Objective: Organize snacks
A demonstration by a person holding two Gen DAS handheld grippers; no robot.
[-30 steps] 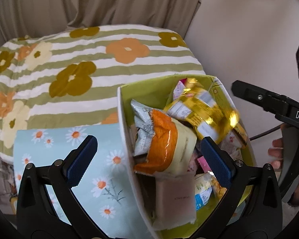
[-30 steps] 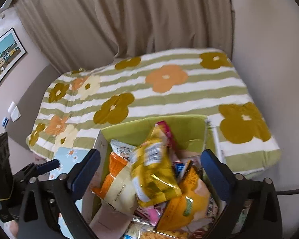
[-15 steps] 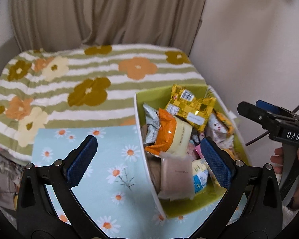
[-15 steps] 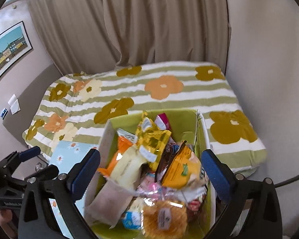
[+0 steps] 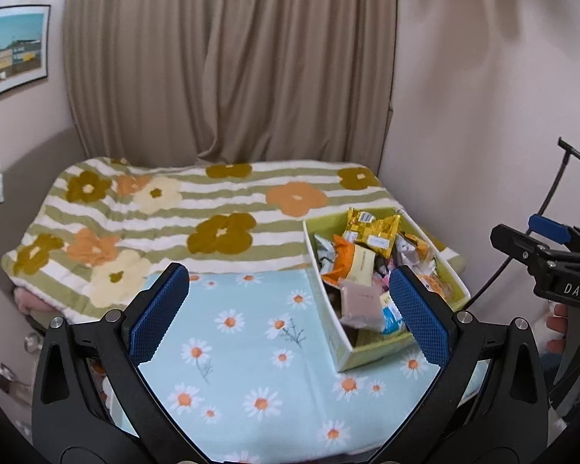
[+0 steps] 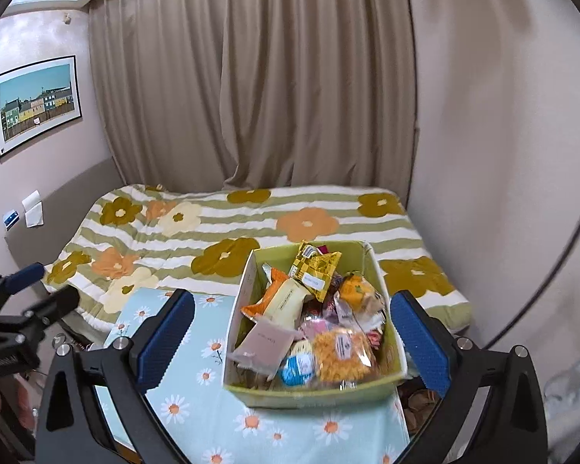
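A yellow-green box [image 6: 313,388] full of snack packets stands on a light blue daisy cloth [image 6: 197,410]; it also shows in the left wrist view [image 5: 371,355]. A gold packet [image 6: 315,268], an orange and cream packet [image 6: 280,299] and a brown-pink packet [image 6: 265,342] lie on top. My right gripper [image 6: 292,338] is open and empty, raised above and in front of the box. My left gripper [image 5: 290,313] is open and empty, raised over the cloth left of the box. Each gripper shows at the edge of the other's view.
A bed with a green-striped flower blanket [image 5: 197,212] lies behind the cloth. Beige curtains [image 6: 259,85] hang at the back. A wall [image 6: 502,154] runs close on the right. A framed picture [image 6: 36,104] hangs on the left wall.
Both grippers have pulled back and up from the box, which now looks smaller and farther. The gold packet has dropped into the box. Both stay open.
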